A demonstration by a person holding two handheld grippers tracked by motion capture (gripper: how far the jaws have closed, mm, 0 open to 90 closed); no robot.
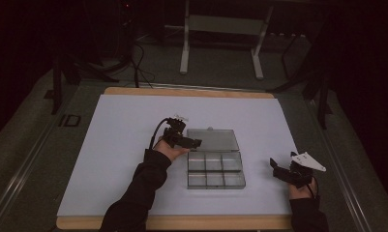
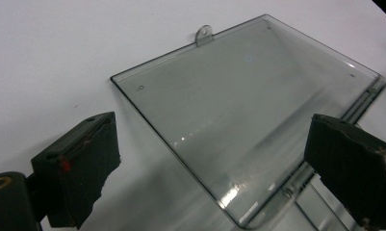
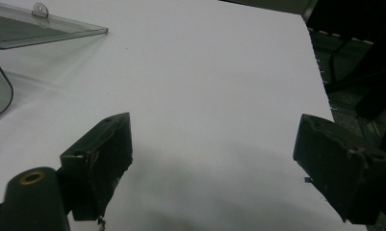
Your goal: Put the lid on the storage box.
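A clear plastic compartment box (image 1: pixel 216 172) lies open in the middle of the white sheet, with several empty cells. Its lid (image 1: pixel 213 139) is folded back flat on the far side. My left gripper (image 1: pixel 194 142) hovers at the lid's left edge. In the left gripper view the jaws of that gripper (image 2: pixel 214 144) stand wide apart, the lid (image 2: pixel 248 96) lies beyond them and neither pad touches it. My right gripper (image 1: pixel 277 167) rests to the right of the box, and in its own view it (image 3: pixel 214 163) is open over bare sheet, with the lid's corner (image 3: pixel 41 26) far off at top left.
The white sheet (image 1: pixel 124 145) covers a wooden board (image 1: pixel 182 91) whose edges show at front and back. A metal stand (image 1: pixel 220 29) and cables sit on the dark floor behind the table. Bare sheet lies left of the box and along the front.
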